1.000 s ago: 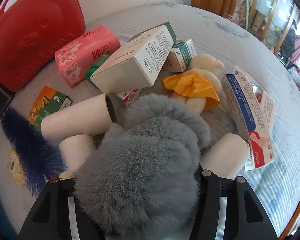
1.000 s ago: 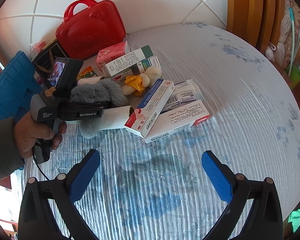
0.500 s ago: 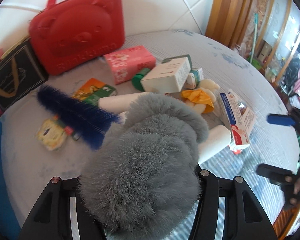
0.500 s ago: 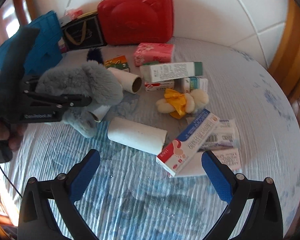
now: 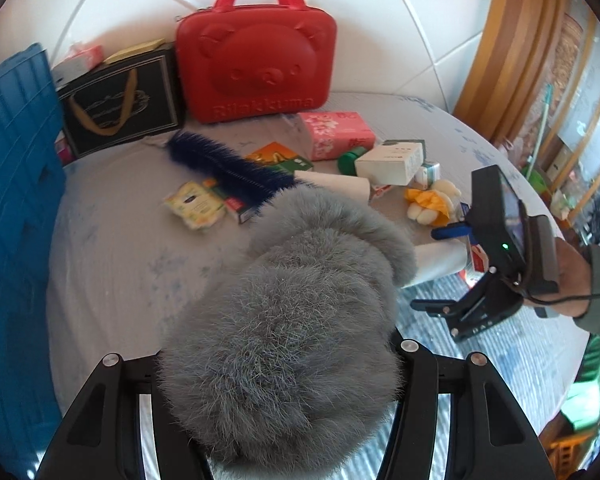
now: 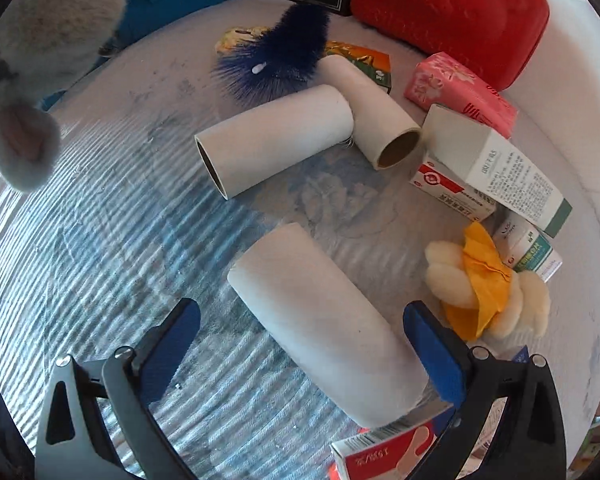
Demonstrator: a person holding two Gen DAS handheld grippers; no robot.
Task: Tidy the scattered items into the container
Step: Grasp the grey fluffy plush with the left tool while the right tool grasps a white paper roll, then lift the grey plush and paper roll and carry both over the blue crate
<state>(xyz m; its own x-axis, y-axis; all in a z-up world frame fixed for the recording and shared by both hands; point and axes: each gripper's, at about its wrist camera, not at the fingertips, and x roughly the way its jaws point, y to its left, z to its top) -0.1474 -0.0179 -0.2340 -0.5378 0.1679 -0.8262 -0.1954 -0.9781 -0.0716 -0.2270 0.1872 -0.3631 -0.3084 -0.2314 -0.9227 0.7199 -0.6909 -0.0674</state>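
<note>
1. The grey fluffy toy (image 5: 292,320) is soft, round and furry.
2. The left gripper (image 5: 276,420) jaws squeeze it, up over the near bench (image 5: 112,264).
3. I cannot tell which way it points.
4. The right gripper (image 6: 300,344) jaws gape wide around a white roll (image 6: 324,320), not touching.

Home room, cloth-covered round table (image 5: 112,280), white tiled wall (image 5: 380,20), wooden door frame (image 5: 512,48)
</note>
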